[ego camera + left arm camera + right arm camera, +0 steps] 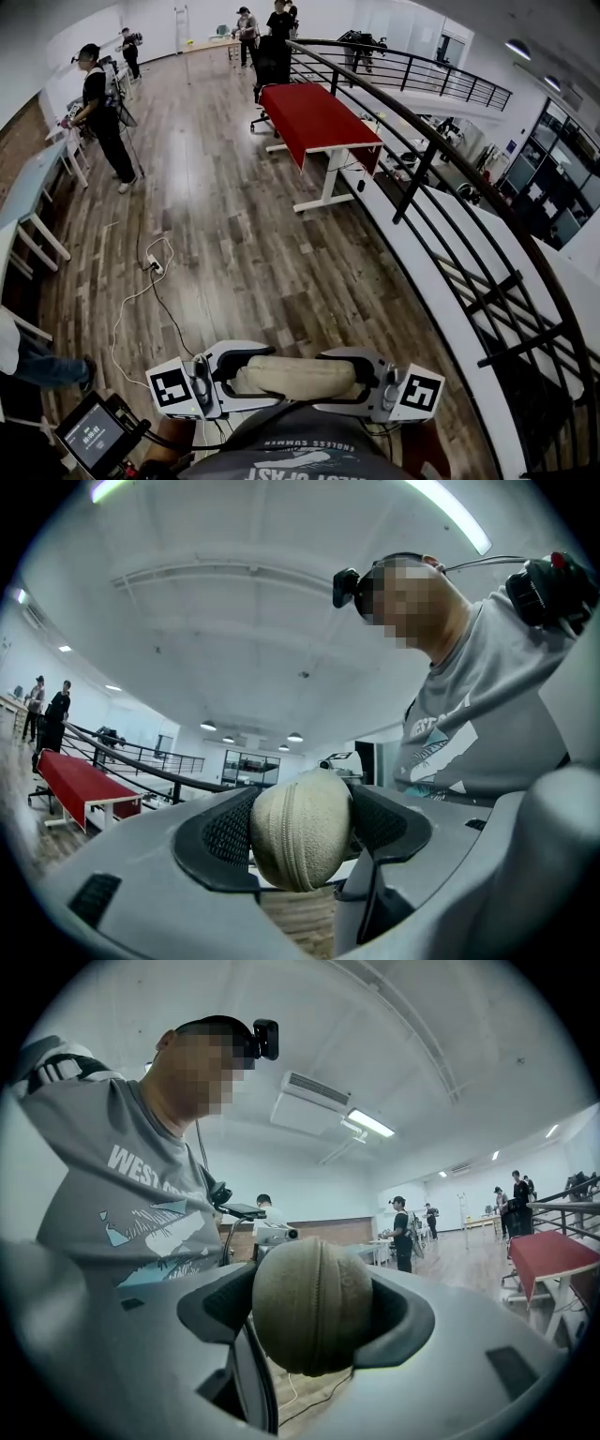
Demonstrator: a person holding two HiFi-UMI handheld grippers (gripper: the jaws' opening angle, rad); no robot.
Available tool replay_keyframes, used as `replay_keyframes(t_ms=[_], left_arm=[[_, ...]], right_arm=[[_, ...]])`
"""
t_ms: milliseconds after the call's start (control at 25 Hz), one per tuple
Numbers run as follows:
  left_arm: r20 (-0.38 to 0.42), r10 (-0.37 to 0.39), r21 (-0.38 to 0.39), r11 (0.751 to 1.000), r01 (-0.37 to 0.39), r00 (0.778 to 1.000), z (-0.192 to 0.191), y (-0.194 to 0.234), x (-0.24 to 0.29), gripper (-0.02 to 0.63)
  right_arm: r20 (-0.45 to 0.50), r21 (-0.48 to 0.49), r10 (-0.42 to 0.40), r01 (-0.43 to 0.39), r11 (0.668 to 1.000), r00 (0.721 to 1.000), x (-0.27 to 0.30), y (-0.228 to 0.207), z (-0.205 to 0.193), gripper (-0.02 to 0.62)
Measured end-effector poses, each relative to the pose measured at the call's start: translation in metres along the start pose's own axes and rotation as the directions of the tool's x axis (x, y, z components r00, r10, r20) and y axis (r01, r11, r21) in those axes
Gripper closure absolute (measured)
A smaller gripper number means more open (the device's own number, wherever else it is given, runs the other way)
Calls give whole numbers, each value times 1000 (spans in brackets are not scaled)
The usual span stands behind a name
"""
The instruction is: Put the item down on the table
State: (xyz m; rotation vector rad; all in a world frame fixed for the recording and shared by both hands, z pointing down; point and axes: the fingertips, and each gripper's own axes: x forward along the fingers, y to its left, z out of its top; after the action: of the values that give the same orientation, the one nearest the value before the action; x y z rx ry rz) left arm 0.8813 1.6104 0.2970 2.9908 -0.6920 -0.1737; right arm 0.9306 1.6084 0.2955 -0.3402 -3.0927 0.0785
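A beige oblong zippered case [295, 377] hangs level in front of my chest at the bottom of the head view, above the wooden floor. My left gripper [232, 377] is shut on its left end and my right gripper [361, 377] is shut on its right end. In the left gripper view the case's rounded end [300, 829] fills the gap of the left gripper [302, 841], both black pads touching it. The right gripper view shows the other end [312, 1305] pressed the same way in the right gripper [314, 1321]. A red-topped table [314, 117] stands several steps ahead.
A black curved railing [441, 216] runs along the right side. A white cable with a power strip [155, 265] lies on the floor ahead left. Light tables [28, 187] line the left wall. People stand at the far left and back. A small screen device [94, 436] sits lower left.
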Motion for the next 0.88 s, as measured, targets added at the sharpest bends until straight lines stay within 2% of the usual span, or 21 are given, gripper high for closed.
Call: replay_keyframes(t_ms=[200, 400, 560, 880], left_arm=[[33, 12, 1, 1000, -12, 999, 5, 69, 29, 285], [22, 42, -8, 999, -42, 999, 10, 126, 51, 285], [9, 67, 36, 997, -68, 998, 15, 154, 68, 285], [-63, 106, 31, 994, -104, 992, 21, 188, 92, 285]], right_arm=[[-16, 22, 14, -14, 1000, 1000, -13, -75, 4, 325], [-6, 18, 39, -39, 999, 999, -20, -137, 12, 325], [7, -3, 70, -70, 998, 998, -30, -169, 14, 325], [44, 1, 108, -108, 994, 993, -45, -210, 24, 325]])
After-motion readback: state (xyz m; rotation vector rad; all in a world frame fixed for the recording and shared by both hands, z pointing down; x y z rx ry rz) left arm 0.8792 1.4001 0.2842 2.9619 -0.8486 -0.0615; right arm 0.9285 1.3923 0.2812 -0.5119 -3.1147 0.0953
